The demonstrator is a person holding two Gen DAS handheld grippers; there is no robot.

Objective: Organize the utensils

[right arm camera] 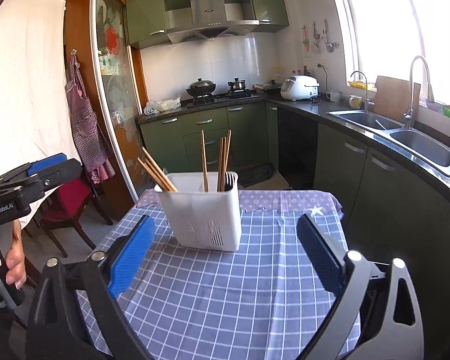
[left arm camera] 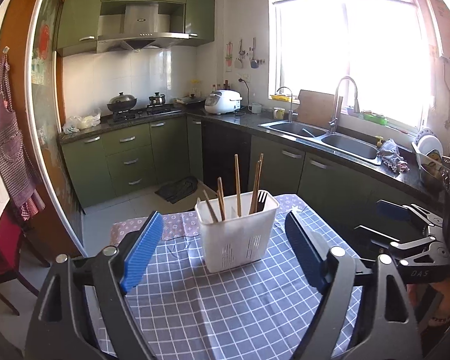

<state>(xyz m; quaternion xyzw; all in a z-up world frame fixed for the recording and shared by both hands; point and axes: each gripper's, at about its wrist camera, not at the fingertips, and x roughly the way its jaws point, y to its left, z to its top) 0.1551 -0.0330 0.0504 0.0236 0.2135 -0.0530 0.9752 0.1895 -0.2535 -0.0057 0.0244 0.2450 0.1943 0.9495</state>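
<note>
A white slotted utensil holder stands upright on the blue checked tablecloth. It holds several wooden chopsticks and a black fork. It also shows in the right wrist view, with chopsticks leaning left and upright and the fork at its right. My left gripper is open and empty, just short of the holder. My right gripper is open and empty, also just short of it. Each gripper appears at the edge of the other's view.
The table's far edge has a pinkish-grey patterned strip. A red chair stands to the left. Green cabinets, a stove with pots, a rice cooker and a double sink line the walls beyond.
</note>
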